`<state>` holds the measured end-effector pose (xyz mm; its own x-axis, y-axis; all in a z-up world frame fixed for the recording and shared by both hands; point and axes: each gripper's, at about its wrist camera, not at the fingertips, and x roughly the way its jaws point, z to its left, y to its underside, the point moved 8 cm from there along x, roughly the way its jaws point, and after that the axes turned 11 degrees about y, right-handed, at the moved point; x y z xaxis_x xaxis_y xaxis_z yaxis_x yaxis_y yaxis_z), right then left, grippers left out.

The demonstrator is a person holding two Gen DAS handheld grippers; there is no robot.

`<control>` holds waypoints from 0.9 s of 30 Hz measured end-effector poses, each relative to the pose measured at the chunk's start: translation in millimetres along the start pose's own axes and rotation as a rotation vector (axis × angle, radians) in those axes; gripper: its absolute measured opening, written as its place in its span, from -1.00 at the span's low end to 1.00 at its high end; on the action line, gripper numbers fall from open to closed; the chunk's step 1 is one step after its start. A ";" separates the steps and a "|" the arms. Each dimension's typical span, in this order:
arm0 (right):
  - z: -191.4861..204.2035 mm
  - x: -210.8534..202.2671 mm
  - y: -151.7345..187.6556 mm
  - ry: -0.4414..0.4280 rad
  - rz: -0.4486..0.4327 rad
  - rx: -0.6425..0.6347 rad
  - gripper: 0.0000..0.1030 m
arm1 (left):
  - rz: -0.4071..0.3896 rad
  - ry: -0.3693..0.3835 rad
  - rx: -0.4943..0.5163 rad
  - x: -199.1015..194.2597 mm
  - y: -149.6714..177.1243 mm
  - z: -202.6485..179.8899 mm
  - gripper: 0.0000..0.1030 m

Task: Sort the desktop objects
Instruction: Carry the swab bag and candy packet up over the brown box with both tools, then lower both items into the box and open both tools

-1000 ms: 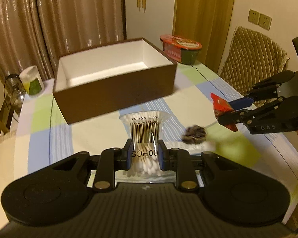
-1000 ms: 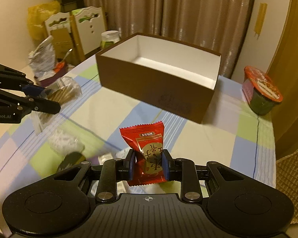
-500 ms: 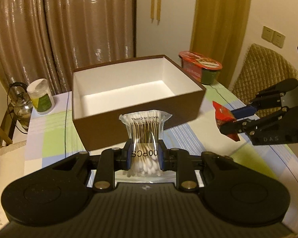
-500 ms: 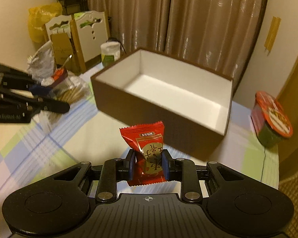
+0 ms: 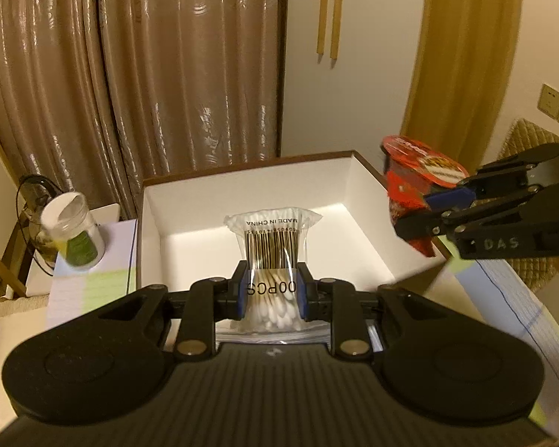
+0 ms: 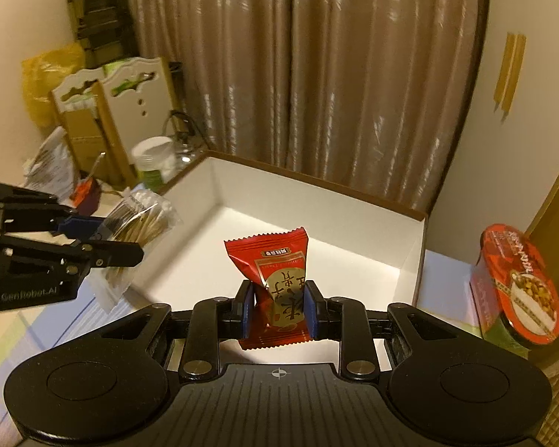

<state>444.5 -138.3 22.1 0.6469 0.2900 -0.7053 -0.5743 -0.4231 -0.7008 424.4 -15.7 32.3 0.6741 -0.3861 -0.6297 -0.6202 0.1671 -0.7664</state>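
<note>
Two grippers hang over the open box [image 5: 369, 201]: left gripper [image 5: 271, 294] clamps the cotton-swab bag [image 5: 272, 246], right gripper [image 6: 278, 311] the red packet [image 6: 275, 279], both mid-frame inside its rim.

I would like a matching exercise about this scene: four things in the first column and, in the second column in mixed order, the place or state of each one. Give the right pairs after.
Things
1. cotton swab bag
2. red snack packet
3. brown box
4. instant noodle cup

Places or states
A. stands on the table outside the box, lid sealed
B. clamped in the left gripper
C. open on top, white inside, nothing seen lying in it
D. clamped in the right gripper

Pairs: 1-B, 2-D, 3-C, 4-A
</note>
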 end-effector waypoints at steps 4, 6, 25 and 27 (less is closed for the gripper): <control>-8.1 35.2 -4.2 0.007 0.064 0.047 -0.48 | 0.031 -0.012 -0.013 31.3 -6.2 13.2 -0.60; -8.3 50.2 -2.9 0.013 0.092 0.047 -0.48 | 0.047 -0.016 -0.019 45.6 -7.7 19.1 -0.60; -22.0 108.0 19.3 0.013 0.230 0.071 -0.48 | 0.159 -0.007 -0.093 115.0 10.4 54.5 -0.60; -20.8 109.3 20.9 0.014 0.234 0.069 -0.48 | 0.164 -0.009 -0.094 118.2 11.6 55.0 -0.59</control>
<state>513.6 -133.3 -67.4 0.4988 0.1792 -0.8480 -0.7419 -0.4175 -0.5247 518.9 -9.6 -58.1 0.5642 -0.3526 -0.7466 -0.7564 0.1418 -0.6386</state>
